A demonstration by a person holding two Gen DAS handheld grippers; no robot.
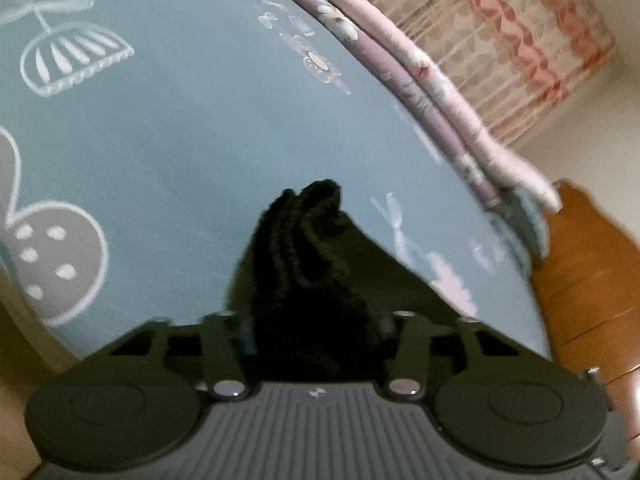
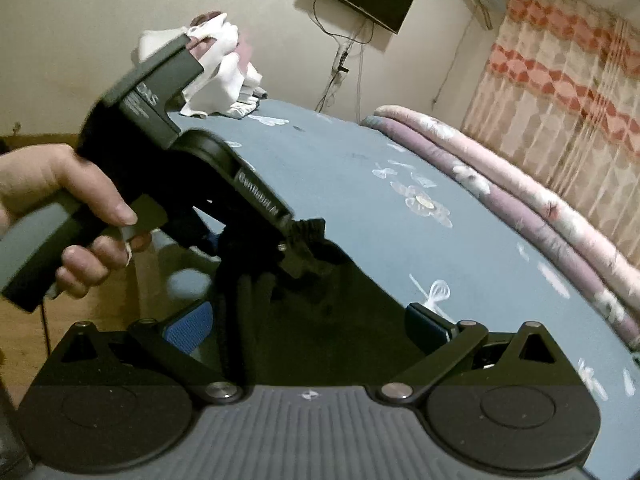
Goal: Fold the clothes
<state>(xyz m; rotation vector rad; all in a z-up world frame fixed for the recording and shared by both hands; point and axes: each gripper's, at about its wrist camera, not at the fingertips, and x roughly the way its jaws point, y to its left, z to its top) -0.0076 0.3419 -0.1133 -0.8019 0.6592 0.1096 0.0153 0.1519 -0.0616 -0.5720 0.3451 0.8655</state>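
Observation:
A black knit garment (image 1: pixel 320 264) is bunched between the fingers of my left gripper (image 1: pixel 316 320), which is shut on it above the blue bed sheet (image 1: pixel 180 140). In the right wrist view the same black garment (image 2: pixel 340 312) hangs from the left gripper (image 2: pixel 300 240) and spreads down between the fingers of my right gripper (image 2: pixel 316 332). The right gripper's fingers (image 2: pixel 188 330) stand wide apart, open, with the cloth draped between them.
A rolled pink and purple quilt (image 2: pixel 500 192) lies along the far side of the bed. A heap of white clothes (image 2: pixel 224 68) sits at the bed's far end. A wooden bed frame (image 1: pixel 592 280) is at the right. Curtains (image 2: pixel 568 100) hang behind.

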